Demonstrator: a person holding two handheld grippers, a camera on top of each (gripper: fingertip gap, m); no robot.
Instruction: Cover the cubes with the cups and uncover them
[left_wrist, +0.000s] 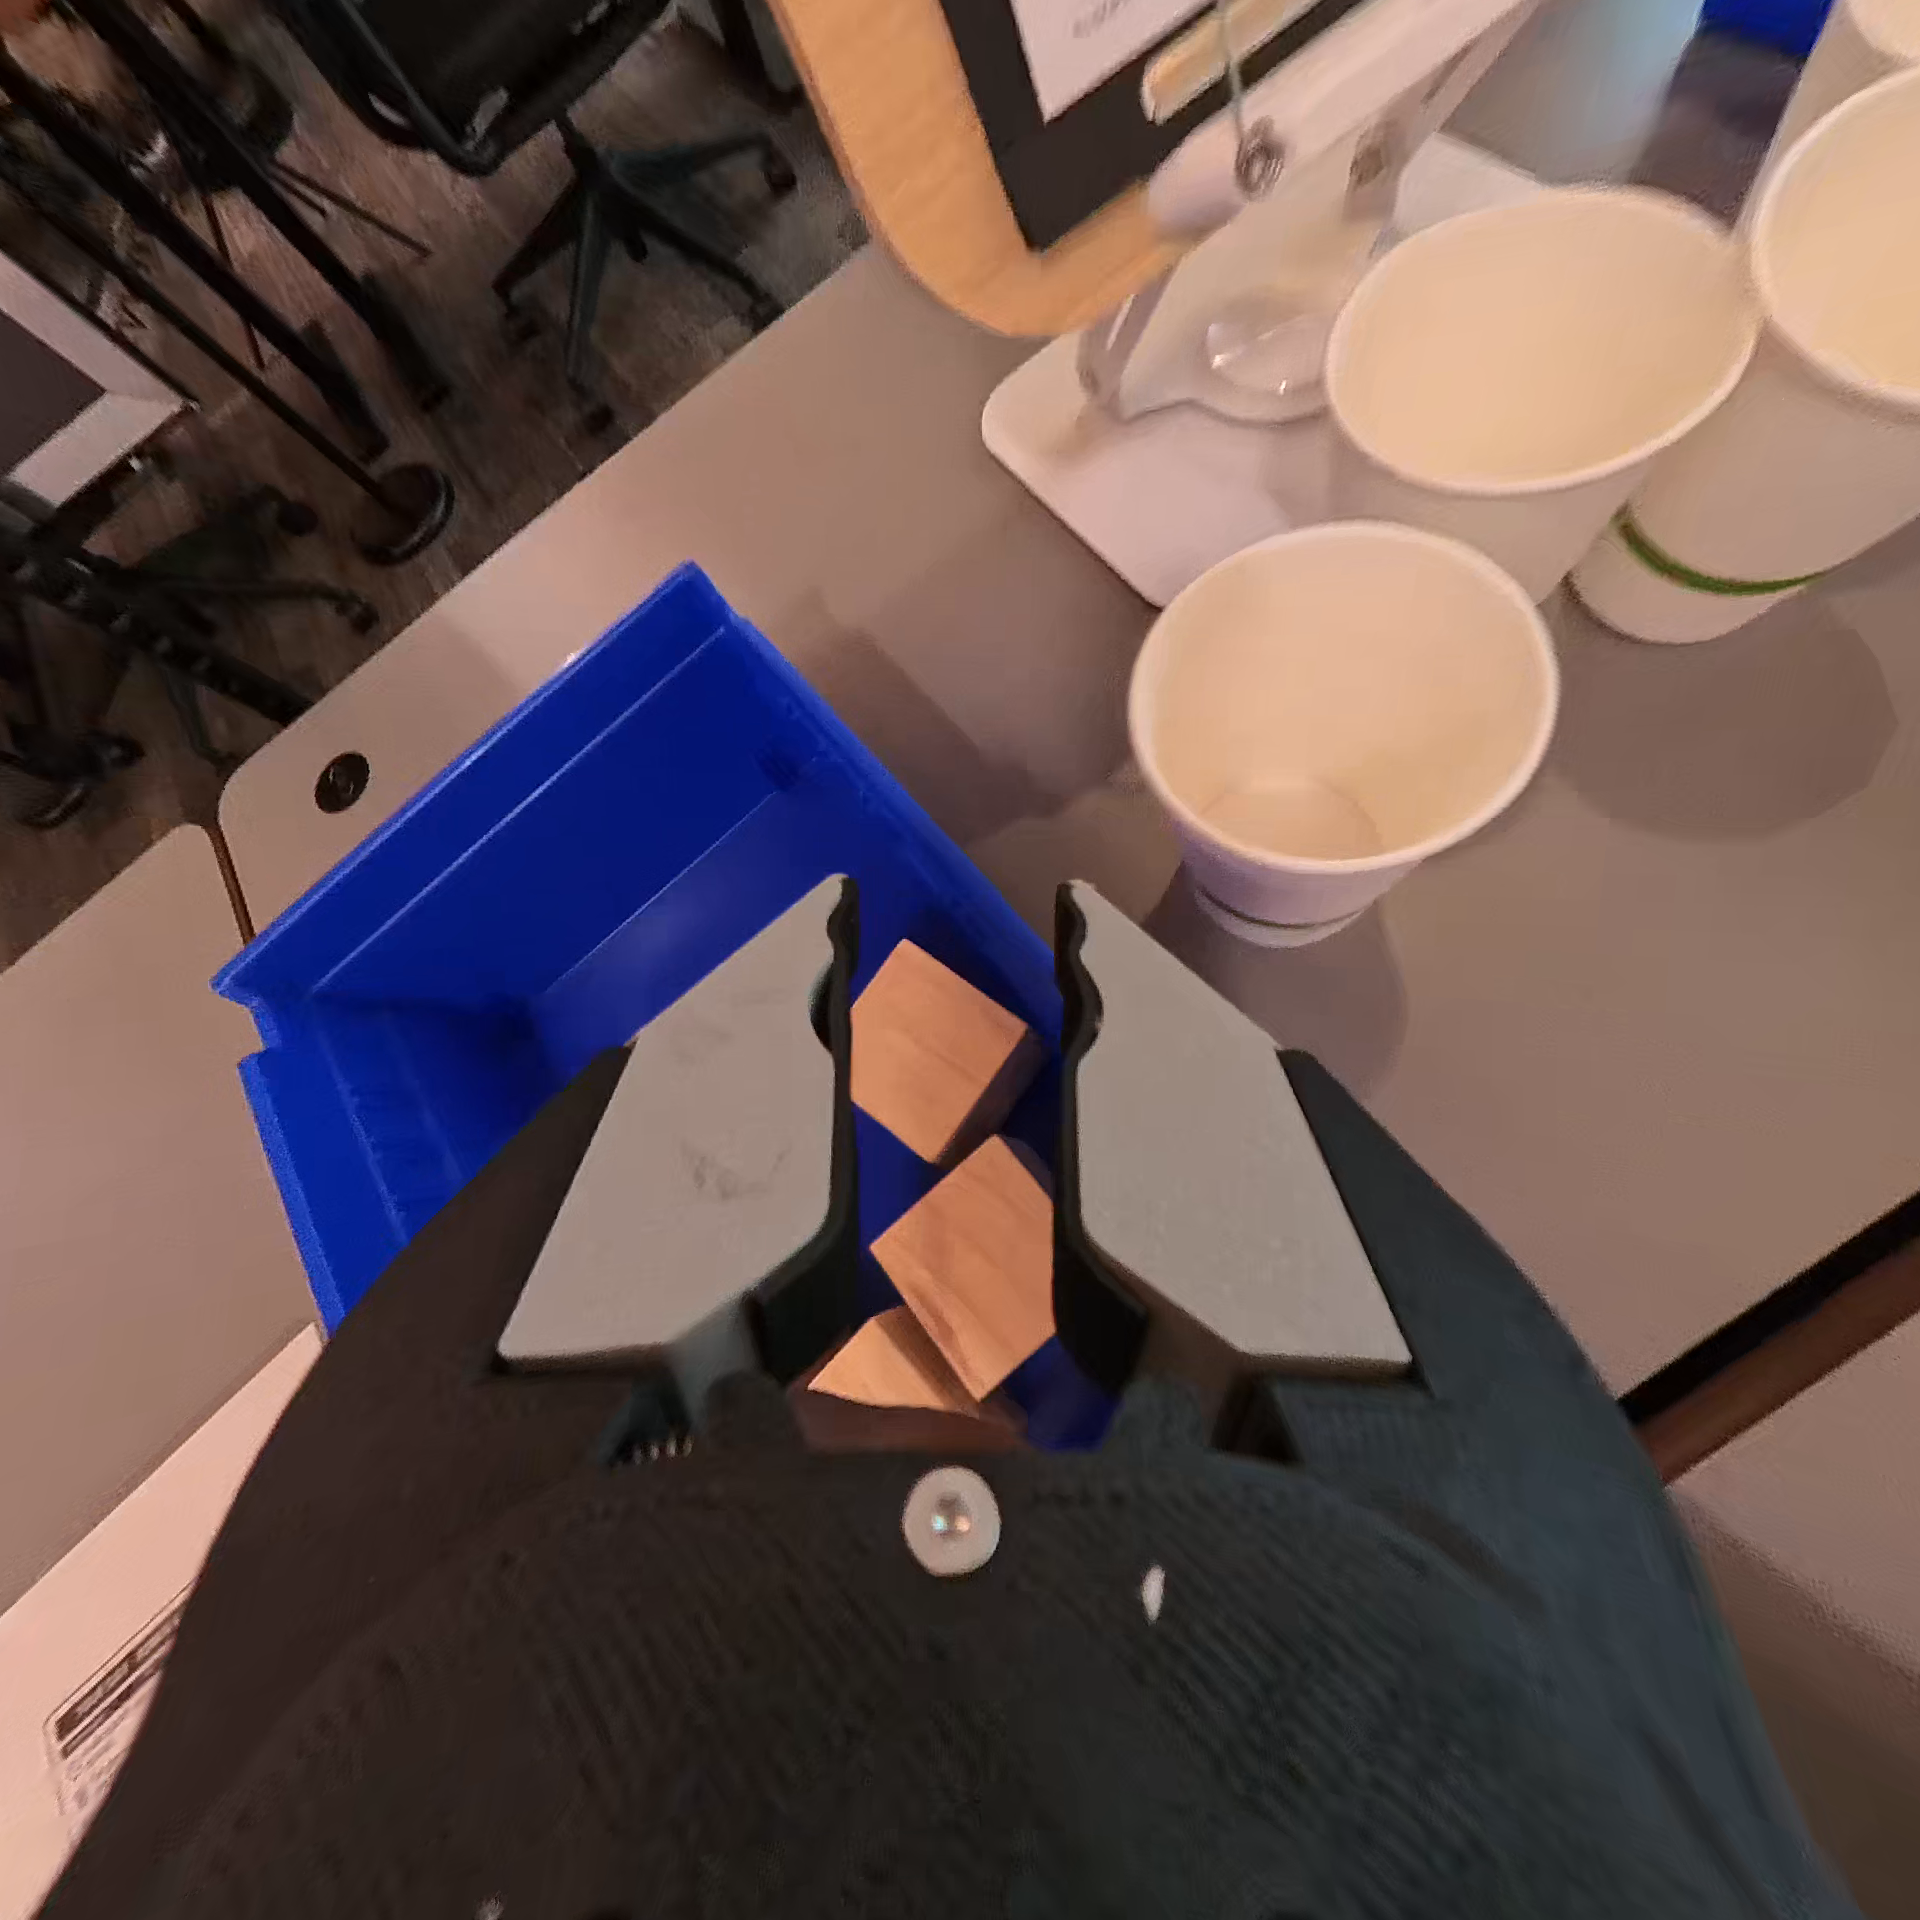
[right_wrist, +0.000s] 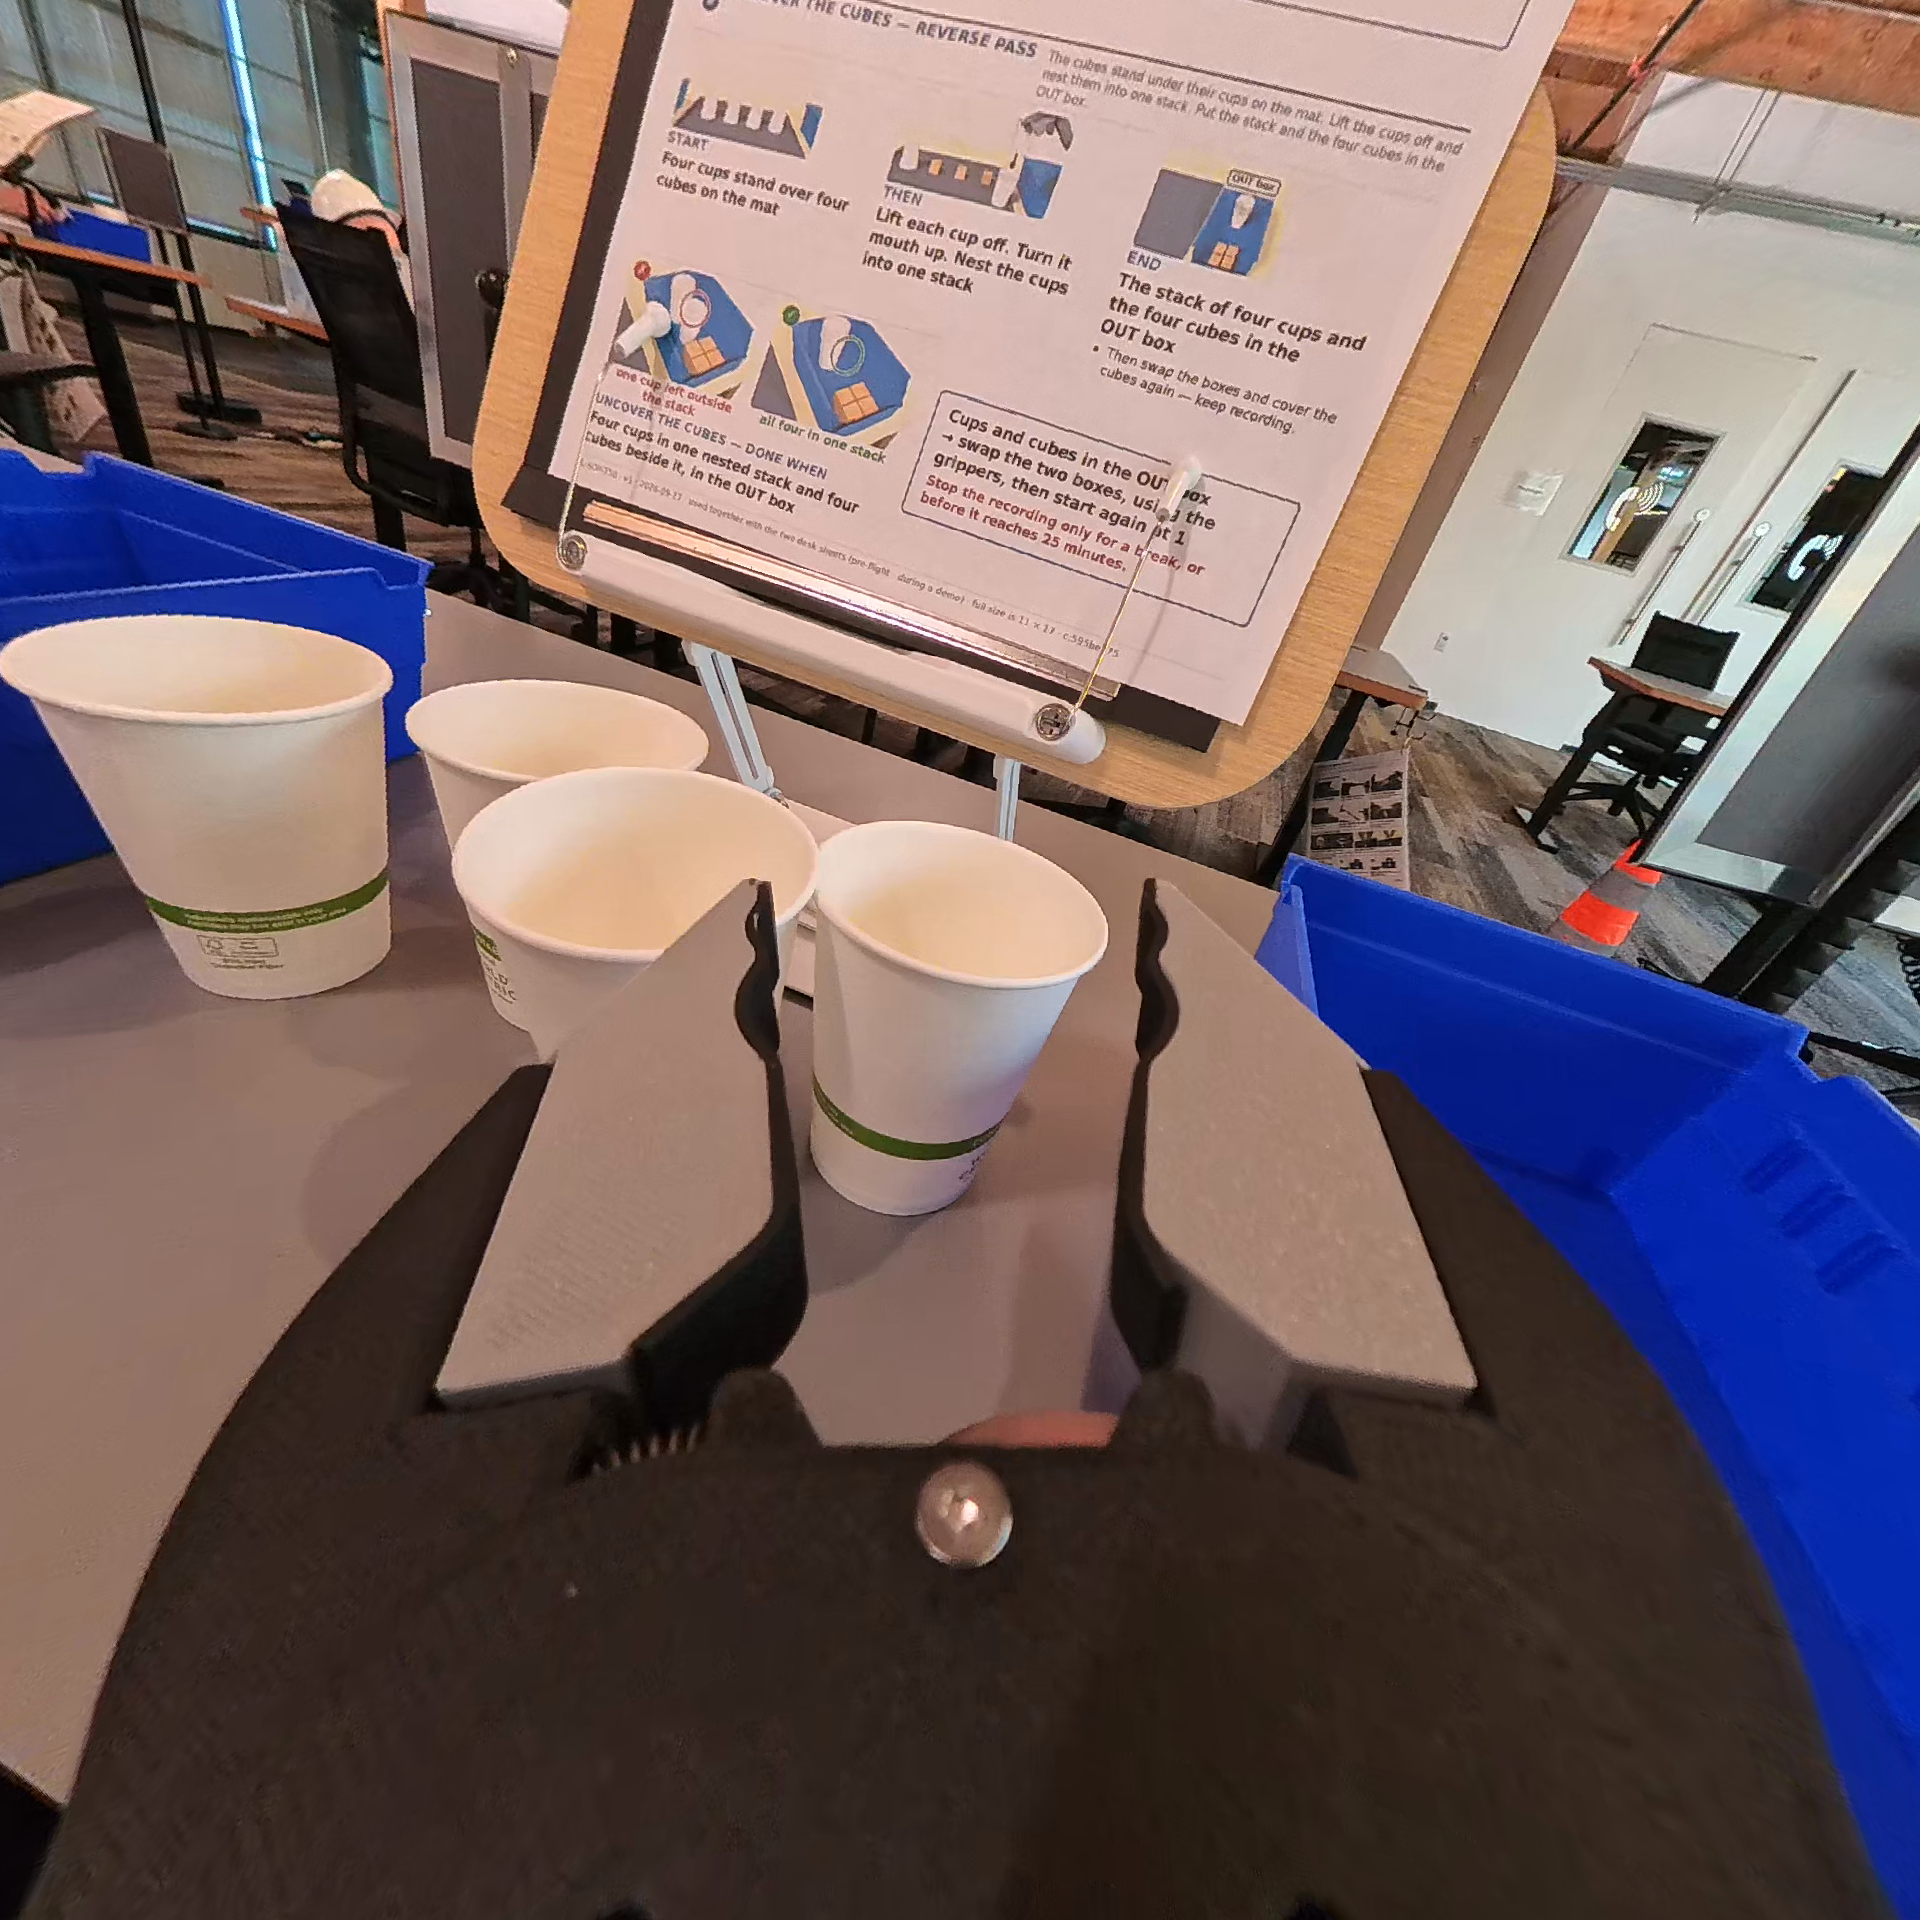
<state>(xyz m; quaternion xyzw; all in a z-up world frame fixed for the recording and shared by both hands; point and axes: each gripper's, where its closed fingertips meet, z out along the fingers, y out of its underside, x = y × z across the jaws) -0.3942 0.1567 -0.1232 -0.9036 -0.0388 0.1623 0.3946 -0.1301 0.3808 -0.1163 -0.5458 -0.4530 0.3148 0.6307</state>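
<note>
Three wooden cubes lie in a blue bin (left_wrist: 499, 935); the farthest cube (left_wrist: 940, 1049) and the middle cube (left_wrist: 971, 1247) show between my fingers. My left gripper (left_wrist: 956, 914) is open above them and holds nothing. White paper cups stand mouth up on the grey table; the nearest one in the left wrist view (left_wrist: 1340, 717) is just right of the bin. My right gripper (right_wrist: 951, 914) is open and empty, with a white cup (right_wrist: 945, 1018) standing between and beyond its fingertips. Three more cups stand to the left, one of them (right_wrist: 223, 800) beside the far blue bin (right_wrist: 197, 551).
A wooden board on a white stand (right_wrist: 987, 343) holds an instruction sheet behind the cups. A second blue bin (right_wrist: 1621, 1122) sits right of my right gripper. The table's edge (left_wrist: 488, 582) runs behind the bin, with chairs on the floor beyond. A white sheet (left_wrist: 114, 1538) lies at lower left. My right fingertips sit around 35 centimeters from my left ones.
</note>
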